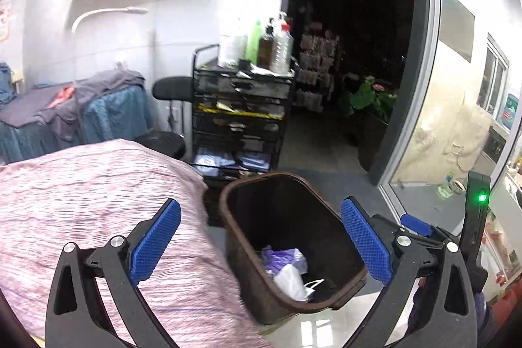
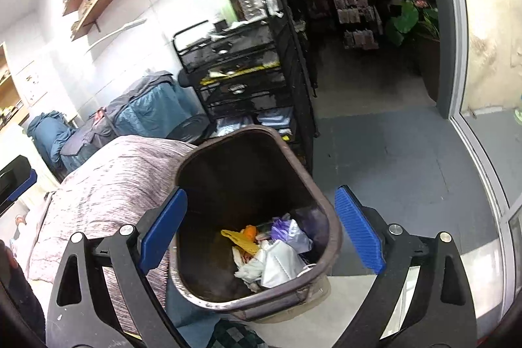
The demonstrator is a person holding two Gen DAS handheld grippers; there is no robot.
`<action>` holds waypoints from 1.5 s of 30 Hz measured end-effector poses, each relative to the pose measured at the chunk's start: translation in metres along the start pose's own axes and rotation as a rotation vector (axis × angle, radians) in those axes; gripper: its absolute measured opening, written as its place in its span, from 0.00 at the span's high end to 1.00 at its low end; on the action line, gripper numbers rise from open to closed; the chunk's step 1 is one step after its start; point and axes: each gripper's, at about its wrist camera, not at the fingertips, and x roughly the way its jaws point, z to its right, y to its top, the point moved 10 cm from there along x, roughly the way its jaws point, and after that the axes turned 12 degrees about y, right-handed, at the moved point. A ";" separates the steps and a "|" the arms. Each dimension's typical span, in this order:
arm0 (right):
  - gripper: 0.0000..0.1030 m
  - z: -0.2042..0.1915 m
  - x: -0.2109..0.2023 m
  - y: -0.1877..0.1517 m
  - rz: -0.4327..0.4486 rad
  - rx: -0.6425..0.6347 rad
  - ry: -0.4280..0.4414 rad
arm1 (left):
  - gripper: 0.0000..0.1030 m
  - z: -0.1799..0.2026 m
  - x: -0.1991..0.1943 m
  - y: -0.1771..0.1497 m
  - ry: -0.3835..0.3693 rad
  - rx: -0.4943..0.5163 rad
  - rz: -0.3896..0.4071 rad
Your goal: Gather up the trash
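A brown plastic bin (image 1: 287, 211) stands on the floor beside a bed, its mouth tilted toward me. At its bottom lies trash (image 1: 288, 271): a purple bag, white wrappers and a face mask. The right wrist view looks deeper into the bin (image 2: 235, 172) and also shows yellow and orange scraps among the trash (image 2: 270, 253). My left gripper (image 1: 261, 245) hangs open above the bin's near rim, nothing between its blue pads. My right gripper (image 2: 261, 232) is open too, straddling the bin's mouth from above, with nothing held.
The bed, in a pink striped cover (image 1: 98, 217), touches the bin's left side. Behind the bin stands a black wire trolley (image 1: 241, 106) topped with bottles. A dark doorway (image 1: 352, 54) and a glass door frame (image 1: 434, 87) are to the right. A blue-draped couch (image 1: 107, 113) is far left.
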 end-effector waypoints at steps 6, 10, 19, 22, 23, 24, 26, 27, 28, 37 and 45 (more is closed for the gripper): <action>0.08 -0.037 -0.007 0.002 0.036 -0.083 0.039 | 0.06 -0.049 -0.031 -0.009 0.123 -0.034 0.048; 0.06 -0.066 -0.009 0.000 0.052 -0.130 0.075 | 0.06 -0.079 -0.047 -0.025 0.177 -0.083 0.051; 0.06 -0.146 -0.023 -0.017 0.141 -0.293 0.150 | 0.06 -0.141 -0.087 -0.056 0.390 -0.153 0.055; 0.06 -0.169 -0.032 -0.029 0.169 -0.339 0.168 | 0.06 -0.160 -0.100 -0.065 0.458 -0.183 0.052; 0.06 -0.178 -0.035 -0.034 0.175 -0.359 0.178 | 0.06 -0.166 -0.105 -0.069 0.477 -0.190 0.052; 0.06 -0.185 -0.037 -0.038 0.176 -0.374 0.188 | 0.06 -0.171 -0.110 -0.072 0.496 -0.197 0.054; 0.06 -0.199 -0.041 -0.047 0.164 -0.398 0.210 | 0.06 -0.178 -0.120 -0.077 0.519 -0.208 0.061; 0.06 -0.205 -0.042 -0.052 0.157 -0.407 0.221 | 0.06 -0.181 -0.124 -0.080 0.529 -0.215 0.064; 0.06 -0.211 -0.044 -0.057 0.151 -0.416 0.233 | 0.06 -0.184 -0.127 -0.082 0.537 -0.217 0.067; 0.06 -0.248 -0.068 -0.084 0.154 -0.493 0.304 | 0.06 -0.183 -0.152 -0.089 0.586 -0.198 0.121; 0.06 -0.255 -0.079 -0.084 0.164 -0.502 0.320 | 0.06 -0.180 -0.161 -0.087 0.576 -0.208 0.150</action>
